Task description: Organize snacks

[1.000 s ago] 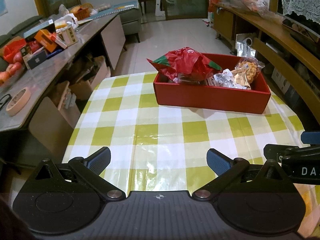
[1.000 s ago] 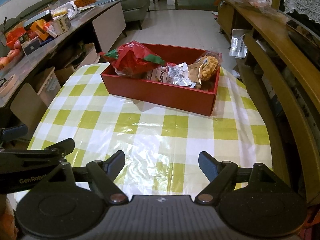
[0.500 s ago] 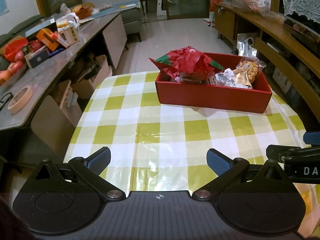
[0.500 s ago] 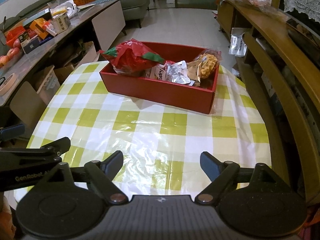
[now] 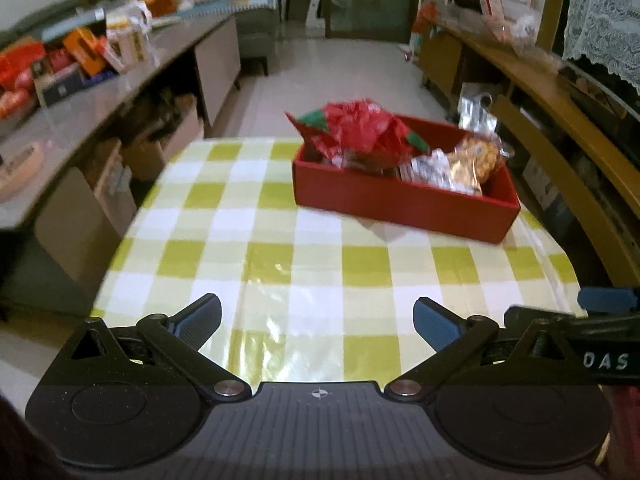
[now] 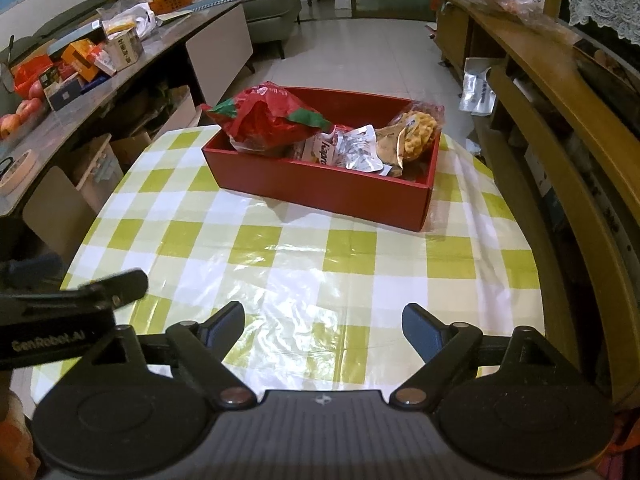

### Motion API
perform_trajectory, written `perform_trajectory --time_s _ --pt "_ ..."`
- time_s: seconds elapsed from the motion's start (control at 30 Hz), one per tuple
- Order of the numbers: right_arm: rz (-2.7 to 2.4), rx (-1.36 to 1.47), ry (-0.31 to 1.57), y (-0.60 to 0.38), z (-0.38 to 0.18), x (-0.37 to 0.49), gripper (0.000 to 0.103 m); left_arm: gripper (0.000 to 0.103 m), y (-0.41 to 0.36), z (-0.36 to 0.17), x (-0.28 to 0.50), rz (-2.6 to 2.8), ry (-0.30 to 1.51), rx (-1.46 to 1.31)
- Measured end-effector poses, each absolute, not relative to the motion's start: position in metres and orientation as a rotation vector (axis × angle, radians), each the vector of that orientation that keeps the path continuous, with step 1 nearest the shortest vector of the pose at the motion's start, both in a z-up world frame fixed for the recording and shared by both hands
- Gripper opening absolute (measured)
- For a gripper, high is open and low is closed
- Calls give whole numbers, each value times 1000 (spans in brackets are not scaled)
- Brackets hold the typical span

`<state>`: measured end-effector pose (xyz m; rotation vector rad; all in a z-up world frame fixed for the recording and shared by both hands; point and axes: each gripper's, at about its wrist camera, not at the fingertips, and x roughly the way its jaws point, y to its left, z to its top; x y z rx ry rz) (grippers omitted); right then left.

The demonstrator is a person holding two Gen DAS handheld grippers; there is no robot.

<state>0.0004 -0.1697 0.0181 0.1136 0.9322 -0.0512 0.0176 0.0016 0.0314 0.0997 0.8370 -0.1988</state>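
Observation:
A red box (image 5: 404, 206) (image 6: 320, 192) stands at the far side of the green-checked table (image 5: 280, 248) (image 6: 280, 248). In it lie a red and green bag (image 5: 356, 128) (image 6: 272, 120), a silver packet (image 5: 432, 168) (image 6: 360, 152) and a clear bag of yellow biscuits (image 5: 476, 156) (image 6: 418, 136). My left gripper (image 5: 316, 322) is open and empty over the near table edge. My right gripper (image 6: 322, 326) is open and empty over the near edge too, to the right of the left one.
A long grey counter (image 5: 80, 120) (image 6: 120, 80) with boxes and fruit runs along the left. A wooden shelf unit (image 5: 560, 120) (image 6: 560, 100) runs close along the table's right side. Cardboard boxes (image 6: 92, 160) sit under the counter. Tiled floor lies beyond the table.
Both grippers have drawn back and risen from the box, which looks smaller and farther. The left view has swung left and is blurred. Both grippers stay open.

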Motion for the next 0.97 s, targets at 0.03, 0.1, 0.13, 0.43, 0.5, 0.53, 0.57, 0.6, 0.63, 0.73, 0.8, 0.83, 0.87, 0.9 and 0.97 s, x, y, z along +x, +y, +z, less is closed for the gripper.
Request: perform_trajectory --time_s 0.03,0.1,0.13,0.43,0.5,0.53,0.57,0.6,0.63,0.73,0.8,0.83,0.87,0.9,0.97 --pt "-53 113 933 -170 18 1 94 103 0 33 17 -197 826 106" --pt "-56 112 934 -169 18 1 94 103 -2 34 15 -199 805 118" --pt "-55 114 934 -170 18 1 94 103 -2 35 14 -200 803 122" --pt "-54 110 933 -169 18 2 94 103 -8 41 8 -177 767 161" --pt "-53 116 932 -169 18 2 94 103 -7 41 10 -181 782 152" --pt "-51 122 932 -169 18 2 94 103 -6 40 11 -186 786 145" --pt "-50 126 931 -170 19 3 94 103 -5 40 11 -189 786 140" --pt "-50 126 930 -169 19 3 94 103 -5 41 11 -187 783 138" --pt "-50 124 928 -169 19 3 94 103 -6 41 10 -185 777 140" --pt "-49 124 928 -169 20 4 94 103 -7 44 7 -174 738 154" --pt "-48 124 931 -168 19 4 94 103 -8 45 6 -168 716 161" --pt "-50 121 933 -168 19 4 94 103 -8 45 6 -167 708 163" --pt "-49 121 934 -168 19 4 94 103 -9 45 6 -164 708 165" --pt "-47 124 935 -168 18 4 94 103 -9 45 7 -165 714 164" --pt "-47 126 935 -169 18 4 94 103 -8 44 8 -162 721 158"
